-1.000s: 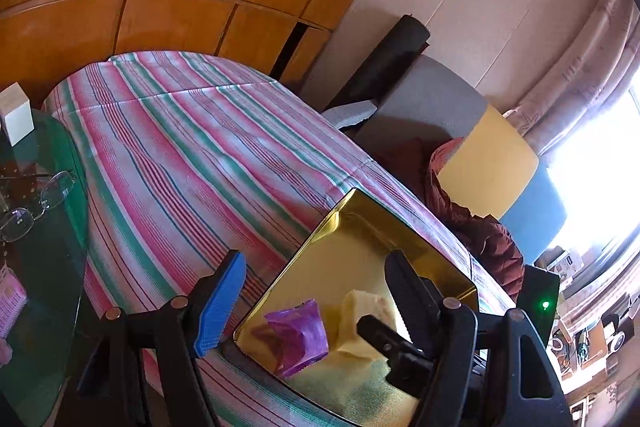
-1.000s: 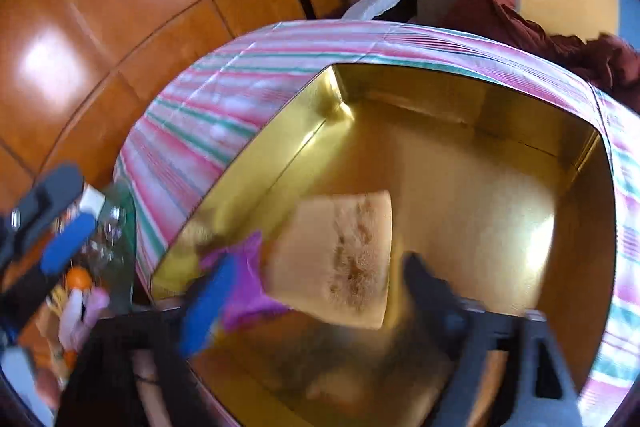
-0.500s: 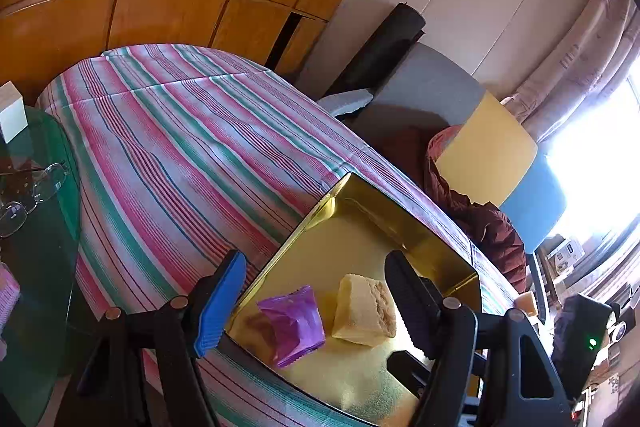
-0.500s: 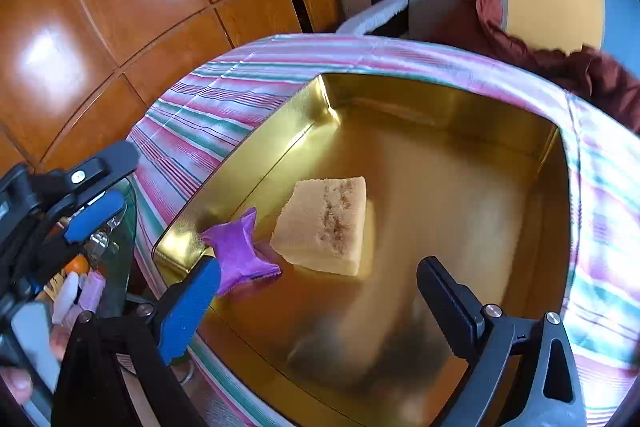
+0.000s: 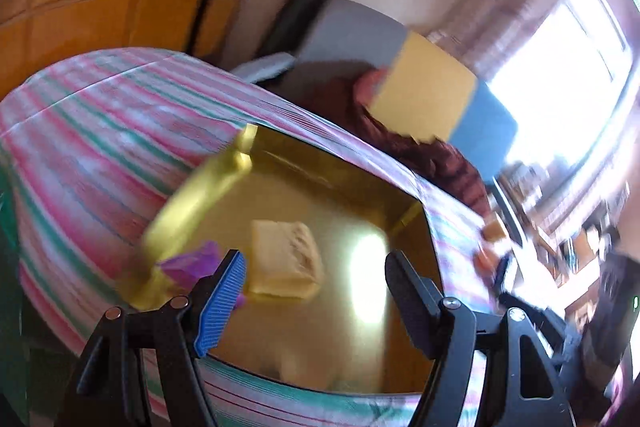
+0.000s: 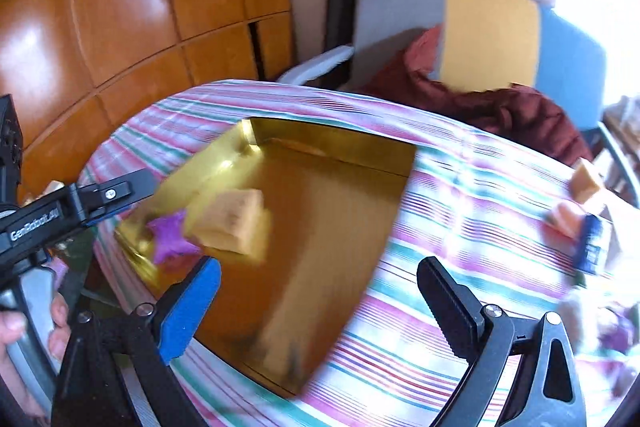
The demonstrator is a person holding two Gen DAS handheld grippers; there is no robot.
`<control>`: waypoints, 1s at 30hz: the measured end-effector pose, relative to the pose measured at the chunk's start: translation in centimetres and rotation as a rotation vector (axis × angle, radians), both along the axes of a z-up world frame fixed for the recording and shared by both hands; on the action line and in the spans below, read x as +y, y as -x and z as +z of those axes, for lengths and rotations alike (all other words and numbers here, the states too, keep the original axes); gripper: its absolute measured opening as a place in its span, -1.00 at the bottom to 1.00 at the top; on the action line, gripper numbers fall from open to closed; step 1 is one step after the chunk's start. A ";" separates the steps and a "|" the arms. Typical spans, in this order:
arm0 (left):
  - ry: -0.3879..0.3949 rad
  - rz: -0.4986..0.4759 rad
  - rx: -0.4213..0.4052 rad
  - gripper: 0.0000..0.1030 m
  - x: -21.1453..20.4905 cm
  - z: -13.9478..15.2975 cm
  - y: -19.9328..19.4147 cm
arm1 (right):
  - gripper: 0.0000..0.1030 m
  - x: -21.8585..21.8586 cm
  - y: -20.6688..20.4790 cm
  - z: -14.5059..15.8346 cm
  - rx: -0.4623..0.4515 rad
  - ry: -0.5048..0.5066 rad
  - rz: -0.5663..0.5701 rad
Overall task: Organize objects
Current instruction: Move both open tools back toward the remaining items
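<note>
The left tool [image 5: 316, 291] sits at the bottom of its frame with its jaws spread wide and nothing between them; one finger carries a blue ribbed pad, the other is black. Just beyond it, low in the centre of the frame, lies the gold tray [image 5: 200, 195], a shallow square tin with shiny mirror-like walls. Inside the tray, near its lower-left corner, a pale yellow sponge block [image 5: 284, 259] with a porous top lies flat, and a crumpled purple wrapper [image 5: 192, 265] lies just beside it on the left, close to the tray wall.

The right tool [image 6: 320, 295] is likewise wide open and empty, hovering at the bottom of its frame over the near-right edge of the tray [image 6: 340, 143]. The sponge block [image 6: 234, 223] and purple wrapper [image 6: 170, 237] show at centre left of that frame. The tray rests on a bed covered in a pink, green and white striped blanket [image 6: 460, 227]. At the right edge of the frame several small items lie blurred on the blanket, among them two orange-tan blocks [image 6: 586, 183] and a dark blue packet [image 6: 592, 243]. The left tool's black frame [image 6: 60, 211] enters from the left edge.
</note>
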State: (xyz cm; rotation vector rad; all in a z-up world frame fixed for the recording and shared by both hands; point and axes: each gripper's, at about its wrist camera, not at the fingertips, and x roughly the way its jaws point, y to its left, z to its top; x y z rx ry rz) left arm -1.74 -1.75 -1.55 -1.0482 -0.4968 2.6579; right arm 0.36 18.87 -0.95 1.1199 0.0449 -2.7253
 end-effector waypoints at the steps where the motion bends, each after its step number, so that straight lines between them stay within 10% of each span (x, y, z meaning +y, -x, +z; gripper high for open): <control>1: 0.020 -0.036 0.007 0.42 1.0 -0.1 -0.3 | 0.93 1.1 -0.4 -0.2 -0.004 -0.015 -0.021; 20: 0.123 -0.433 0.033 0.42 13.2 -0.7 -5.7 | 0.69 29.4 -2.9 -3.0 -0.135 -0.090 -0.543; 30: 0.141 -0.466 -0.004 0.42 15.4 -1.1 -6.4 | 0.35 33.3 -1.4 -6.8 -0.239 -0.035 -0.576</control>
